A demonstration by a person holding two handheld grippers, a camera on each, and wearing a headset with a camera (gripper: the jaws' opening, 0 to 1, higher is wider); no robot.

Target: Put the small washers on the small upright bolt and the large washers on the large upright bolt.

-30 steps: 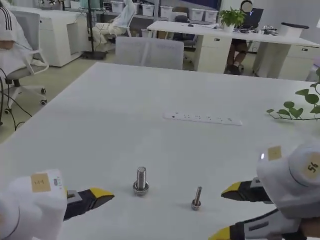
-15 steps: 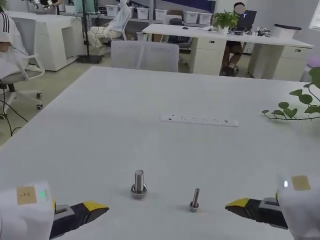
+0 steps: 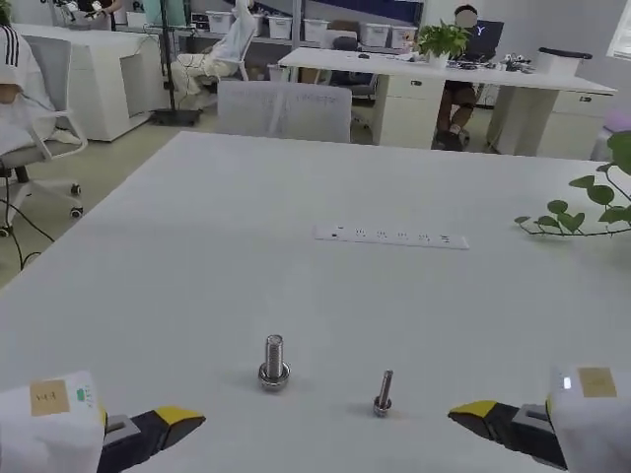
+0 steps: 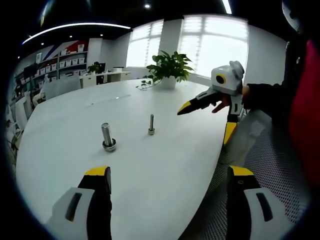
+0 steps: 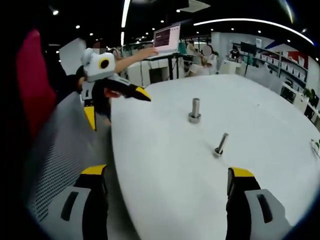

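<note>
Left hand-held gripper (image 4: 165,172): jaws wide apart, nothing betw. them, held low at the near edge of the white worktop (image 3: 296,187). Right hand-held gripper (image 5: 162,172): same, jaws spread, nothing held, off the worktop's edge on the opp. side. Large bolt (image 3: 274,359) stands upright on the worktop near the front, w/ metal rings (image 3: 275,374) stacked round its foot; can't tell washers from bolt head. Small bolt (image 3: 384,391) upright just to its right in head view, apart from it, wider disc at its base. Both bolts sit betw. the two grippers, neither touched. In left gripper view the right one hangs beyond the bolts, jaws splayed, a hand round its grip. Further back: power strip (image 3: 392,236) flat mid-worktop, plant (image 3: 582,207) trailing in from the right edge.
</note>
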